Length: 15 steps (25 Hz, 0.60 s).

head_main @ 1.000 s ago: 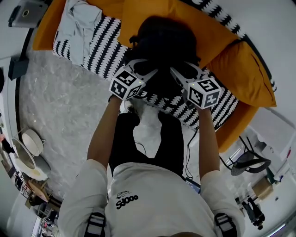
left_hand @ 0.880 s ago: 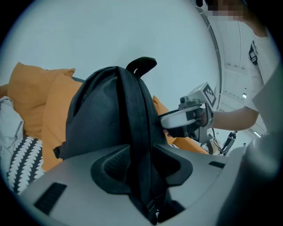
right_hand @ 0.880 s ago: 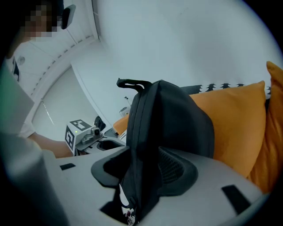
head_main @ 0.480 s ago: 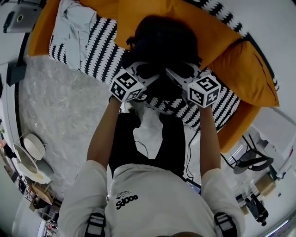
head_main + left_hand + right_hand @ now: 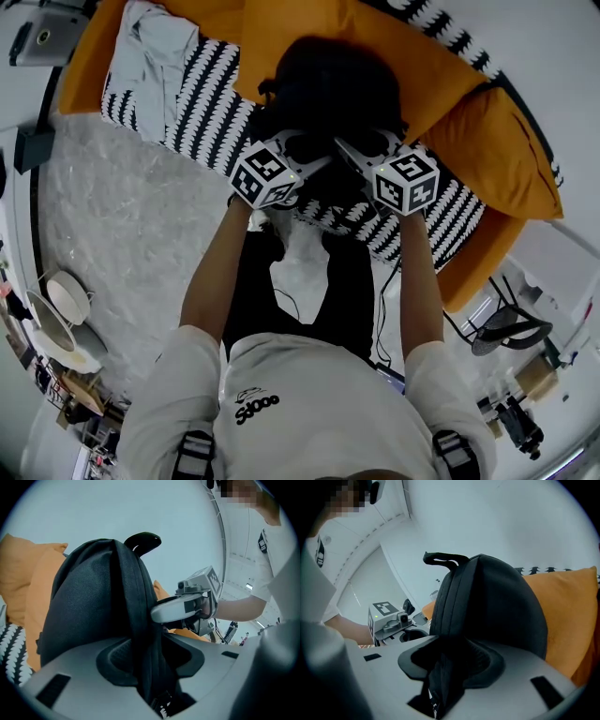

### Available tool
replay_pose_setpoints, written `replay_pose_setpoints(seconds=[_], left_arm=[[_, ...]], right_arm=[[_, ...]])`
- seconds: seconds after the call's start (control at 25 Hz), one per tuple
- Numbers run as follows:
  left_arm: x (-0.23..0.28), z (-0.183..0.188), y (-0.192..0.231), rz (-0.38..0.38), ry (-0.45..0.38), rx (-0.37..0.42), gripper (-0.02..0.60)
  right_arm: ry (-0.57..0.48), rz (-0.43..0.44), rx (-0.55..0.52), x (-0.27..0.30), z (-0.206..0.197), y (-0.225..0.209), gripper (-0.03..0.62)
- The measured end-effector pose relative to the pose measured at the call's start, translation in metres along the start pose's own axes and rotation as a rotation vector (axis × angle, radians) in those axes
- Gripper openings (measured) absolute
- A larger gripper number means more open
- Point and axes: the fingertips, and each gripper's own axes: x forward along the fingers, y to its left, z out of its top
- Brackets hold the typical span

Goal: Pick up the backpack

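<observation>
A black backpack (image 5: 328, 80) stands upright on an orange sofa, leaning on its cushions. My left gripper (image 5: 305, 150) is at the lower left of the backpack and my right gripper (image 5: 361, 145) at the lower right. In the left gripper view a black strap (image 5: 140, 634) runs down between the wide jaws of the left gripper (image 5: 150, 653), and the pads do not visibly press it. The right gripper (image 5: 447, 663) has a strap (image 5: 443, 677) between its jaws, which are closing. The carry handle (image 5: 440, 558) sticks up on top.
An orange cushion (image 5: 497, 141) lies at the right. A black-and-white patterned blanket (image 5: 202, 94) covers the sofa seat, with a grey cloth (image 5: 164, 47) on it at the left. Marbled floor (image 5: 112, 216) lies left of my legs. Clutter (image 5: 502, 328) sits at the lower right.
Both grippers have edged inward toward the backpack's base, the left one a little to the right. The backpack has stayed where it was.
</observation>
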Motion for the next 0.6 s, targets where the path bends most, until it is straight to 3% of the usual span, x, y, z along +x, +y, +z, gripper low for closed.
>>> replay_pose_setpoints(seconds=[0.28, 0.6], left_arm=[[-0.021, 0.018, -0.019, 0.044, -0.029, -0.006, 0.068], [-0.047, 0.042, -0.048, 0.107, -0.046, -0.022, 0.050]], right_arm=[[0.041, -0.008, -0.010, -0.015, 0.009, 0.015, 0.107], [0.084, -0.026, -0.028, -0.048, 0.022, 0.039, 0.067]])
